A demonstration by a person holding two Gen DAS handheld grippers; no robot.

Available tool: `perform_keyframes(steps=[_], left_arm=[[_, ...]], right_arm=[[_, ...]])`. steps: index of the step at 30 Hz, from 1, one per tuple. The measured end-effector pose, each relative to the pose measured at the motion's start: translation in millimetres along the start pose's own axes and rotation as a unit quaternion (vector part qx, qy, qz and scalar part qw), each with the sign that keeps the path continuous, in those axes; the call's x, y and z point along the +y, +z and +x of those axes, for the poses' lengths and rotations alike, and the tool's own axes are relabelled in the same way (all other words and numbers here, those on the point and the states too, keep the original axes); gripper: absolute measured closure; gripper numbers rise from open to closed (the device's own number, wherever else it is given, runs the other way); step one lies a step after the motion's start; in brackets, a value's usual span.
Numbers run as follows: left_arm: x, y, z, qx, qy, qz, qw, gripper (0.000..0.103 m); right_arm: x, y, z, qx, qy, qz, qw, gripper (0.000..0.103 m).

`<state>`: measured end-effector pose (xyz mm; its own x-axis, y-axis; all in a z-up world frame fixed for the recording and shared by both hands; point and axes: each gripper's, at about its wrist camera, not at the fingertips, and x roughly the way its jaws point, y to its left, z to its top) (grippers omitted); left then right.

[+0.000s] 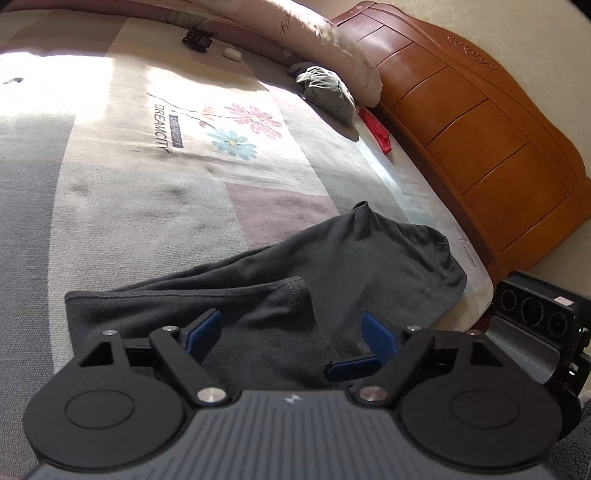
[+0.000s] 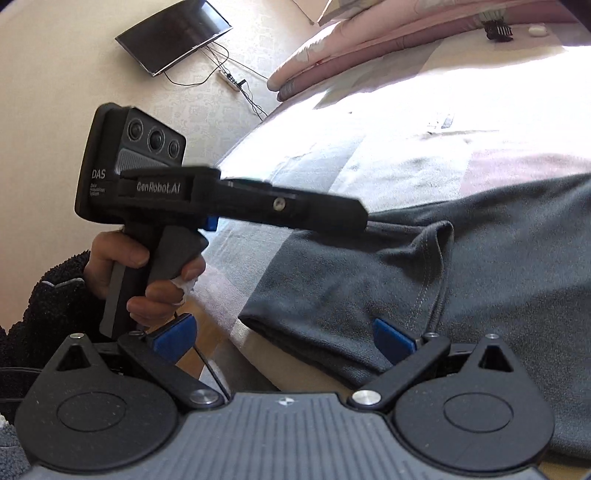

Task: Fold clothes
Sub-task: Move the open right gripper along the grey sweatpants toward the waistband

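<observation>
Right in front of you, your left claw (image 1: 291, 339) stands wide open, and its blue pads (image 1: 205, 330) hang just over the dark grey garment (image 1: 332, 266) with nothing pinched between them. Your right claw (image 2: 284, 341) is wide open too; one blue pad sits over the near edge of the same garment and the other is out past the side of the bed, and neither presses on the cloth.

The dark grey garment lies partly folded on the bed, near the corner closest to you. One stitched hem (image 2: 430, 266) is turned over on top of it. It rests on a bedsheet (image 1: 147, 177) with grey, pink and cream patches and printed flowers (image 1: 240, 127).

In the right wrist view, your left hand (image 2: 147, 273) wraps around the handle of the left tool, and a fuzzy dark sleeve (image 2: 48, 306) covers the wrist. That tool's long black fingers reach over the garment.

Farther up the bed, a crumpled pale grey garment (image 1: 325, 92) lies beside a big pink pillow (image 1: 321, 40). A red thing (image 1: 376, 127) sits just next to it at the bed's edge. A wooden headboard (image 1: 480, 140) runs along that side. A small black thing (image 1: 197, 38) and a small white thing (image 1: 232, 53) lie near the far pillows. A dark screen (image 2: 173, 35) hangs on the wall.
</observation>
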<state>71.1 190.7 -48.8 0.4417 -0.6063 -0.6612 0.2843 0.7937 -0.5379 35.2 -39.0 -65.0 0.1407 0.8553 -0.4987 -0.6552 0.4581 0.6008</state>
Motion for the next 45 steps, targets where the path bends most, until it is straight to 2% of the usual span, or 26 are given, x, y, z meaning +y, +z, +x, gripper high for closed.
perform_keyframes(steps=[2,5,6,10,15,17,19,21,23,28,30,35,38,41,44,45], left_arm=[[15.6,-8.9,2.3,0.008,0.027,-0.025,0.9993,0.02],[23.8,-12.4,-2.7,-0.013,0.016,-0.055,0.9983,0.02],[20.4,-11.4,-6.2,-0.019,0.023,-0.05,0.9983,0.02],[3.1,-6.7,-26.5,-0.059,0.056,-0.022,0.9964,0.02],[-3.7,-5.3,-34.1,-0.073,0.091,-0.016,0.9931,0.019],[-1.7,-8.3,-33.1,-0.07,0.093,-0.022,0.993,0.019],[1.2,-10.6,-32.0,-0.067,0.092,-0.028,0.9931,0.019],[3.9,-11.7,-32.1,-0.07,0.088,-0.029,0.9933,0.019],[7.5,-10.1,-27.8,-0.07,0.083,-0.033,0.9936,0.019],[19.2,-2.3,-9.0,-0.065,0.073,-0.048,0.9941,0.019],[28.0,-3.7,3.0,-0.054,0.081,-0.064,0.9933,0.019],[-5.0,-7.0,-4.0,-0.059,0.109,0.001,0.9922,0.019],[-33.7,-9.3,-3.3,-0.06,0.142,0.059,0.9862,0.018],[-58.0,-13.3,4.3,-0.061,0.167,0.101,0.9789,0.017],[-77.6,-17.6,17.2,-0.053,0.18,0.127,0.974,0.017],[-83.5,-19.2,22.1,-0.05,0.183,0.133,0.9727,0.017]], right_arm=[[5.6,1.8,4.0,-0.001,-0.005,-0.018,1.0,0.0],[3.7,-1.3,19.4,0.023,-0.039,-0.016,0.999,0.0],[1.9,-3.6,22.9,0.028,-0.048,-0.012,0.998,0.0],[10.4,5.5,12.5,0.002,-0.049,-0.038,0.998,0.0],[3.3,29.8,25.1,-0.01,-0.075,-0.062,0.995,0.0],[-4.1,36.6,33.2,-0.008,-0.086,-0.064,0.994,0.0],[-24.6,31.5,42.3,0.006,-0.101,-0.04,0.994,0.0],[-28.4,27.1,34.3,-0.008,-0.089,-0.03,0.996,0.0],[-24.2,28.1,26.1,-0.011,-0.099,-0.025,0.995,0.0],[-0.6,17.5,3.6,-0.014,-0.146,-0.08,0.986,0.0],[0.4,9.7,-6.7,-0.009,-0.171,-0.091,0.981,0.0],[-15.8,-8.2,-47.6,-0.006,-0.257,-0.082,0.963,0.0],[-34.4,-14.1,-79.0,-0.023,-0.309,-0.065,0.949,0.0],[-65.6,-19.2,-97.6,-0.029,-0.364,-0.016,0.931,0.0],[-96.5,-27.4,-105.0,-0.014,-0.389,0.048,0.92,0.0],[-96.3,-29.8,-107.5,-0.025,-0.387,0.043,0.921,0.0]])
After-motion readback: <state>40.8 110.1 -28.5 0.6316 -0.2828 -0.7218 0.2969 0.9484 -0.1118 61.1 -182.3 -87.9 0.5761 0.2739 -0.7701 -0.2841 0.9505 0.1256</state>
